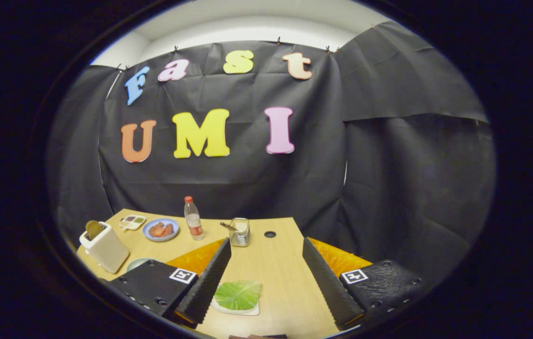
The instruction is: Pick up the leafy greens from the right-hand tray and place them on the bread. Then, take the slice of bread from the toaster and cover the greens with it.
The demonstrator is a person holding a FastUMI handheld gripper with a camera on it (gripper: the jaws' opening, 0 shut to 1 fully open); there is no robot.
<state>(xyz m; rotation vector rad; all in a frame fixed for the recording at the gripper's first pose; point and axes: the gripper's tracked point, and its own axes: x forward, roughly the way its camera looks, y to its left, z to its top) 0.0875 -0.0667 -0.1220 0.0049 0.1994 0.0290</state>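
Note:
A green leaf [237, 294] lies on a small white tray [247, 311] on the wooden table, low between my fingers and close against the left finger. My gripper [266, 242] stands open above the table, its fingers wide apart with nothing between them but the table. Off to the left, beyond the left finger, stands a white toaster [105, 247] with a browned slice of bread [93, 229] sticking up out of its slot. A pale round plate [137, 263] peeks out beside the toaster, mostly hidden behind the gripper's body.
At the back of the table stand a blue plate with red pieces [160, 230], a small white dish with sauces [132, 221], a red-capped clear bottle [194, 225] and a wire holder [239, 231]. A round cable hole [270, 234] sits near the table's far right corner.

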